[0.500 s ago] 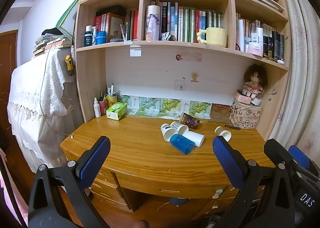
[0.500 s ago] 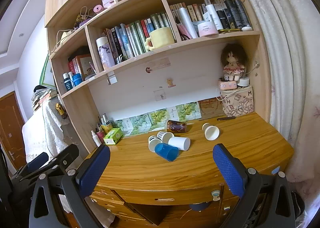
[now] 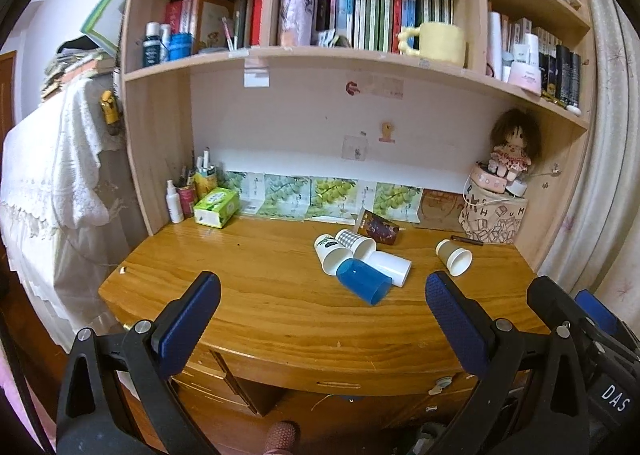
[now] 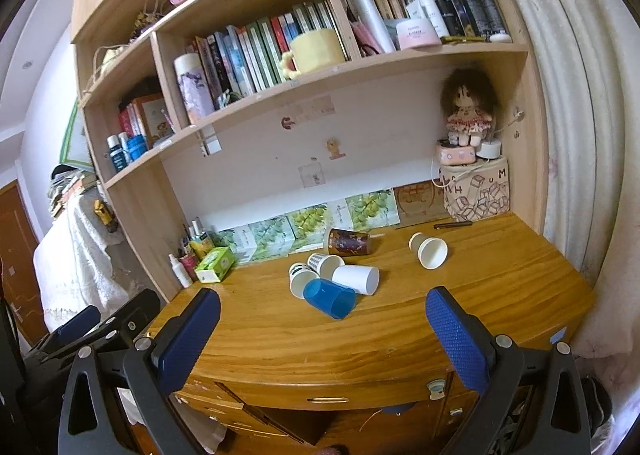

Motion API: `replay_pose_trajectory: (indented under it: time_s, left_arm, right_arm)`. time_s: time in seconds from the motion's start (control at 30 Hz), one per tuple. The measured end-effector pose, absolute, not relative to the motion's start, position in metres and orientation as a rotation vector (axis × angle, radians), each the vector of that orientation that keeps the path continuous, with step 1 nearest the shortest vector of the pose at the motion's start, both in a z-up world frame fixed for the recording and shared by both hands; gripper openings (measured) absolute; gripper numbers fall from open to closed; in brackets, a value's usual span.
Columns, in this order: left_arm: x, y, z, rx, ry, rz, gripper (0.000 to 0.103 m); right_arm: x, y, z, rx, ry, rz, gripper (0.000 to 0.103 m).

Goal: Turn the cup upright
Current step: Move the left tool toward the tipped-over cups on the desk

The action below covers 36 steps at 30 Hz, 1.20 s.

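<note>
Both jaws gape wide and empty above the desk (image 3: 260, 295), short of the toppled blue cup (image 3: 363, 280).

Book spines (image 3: 384, 11) on the shelf are too small to read. The white cup (image 3: 390, 267) lies partly hidden behind the blue cup (image 3: 362, 281). The bench (image 3: 256, 295) front edge is hidden behind blue fingers (image 3: 188, 329).

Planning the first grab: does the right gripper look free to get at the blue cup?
Probably yes: the right gripper is open, and the blue cup lies nearest, with bare desk between.
</note>
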<state>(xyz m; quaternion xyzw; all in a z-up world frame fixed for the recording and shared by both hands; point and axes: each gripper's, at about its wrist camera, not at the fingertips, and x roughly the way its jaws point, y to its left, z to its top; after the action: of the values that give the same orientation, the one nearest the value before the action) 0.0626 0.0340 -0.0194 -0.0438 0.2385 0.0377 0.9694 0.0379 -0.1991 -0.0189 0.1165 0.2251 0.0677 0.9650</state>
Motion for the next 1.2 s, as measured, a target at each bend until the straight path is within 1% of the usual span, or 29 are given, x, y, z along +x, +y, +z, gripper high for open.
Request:
replay_pose_trajectory:
  time_s: [0.33,0.77,1.03,1.2]
  left_arm:
    - [0.148,0.076,-0.019,-0.076,0.518,0.005,0.102]
    - [0.238,0.133,-0.004,-0.026,0.502,-0.086,0.102]
    - [0.289,0.148,-0.014,0.093,0.540,-0.193,0.102]
    - [0.311,0.134,-0.026,0.307,0.540,-0.240,0.102]
  right_arm:
    - [0.115,-0.163,-0.029,0.262,0.506,0.085,0.103]
    - [0.200,-0.099,-0.018,0.281,0.483,0.036,0.103]
    - [0.239,-0.073,-0.029,0.349,0.475,0.008,0.103]
    - [0.255,-0.069,-0.042,0.397,0.514,-0.027,0.103]
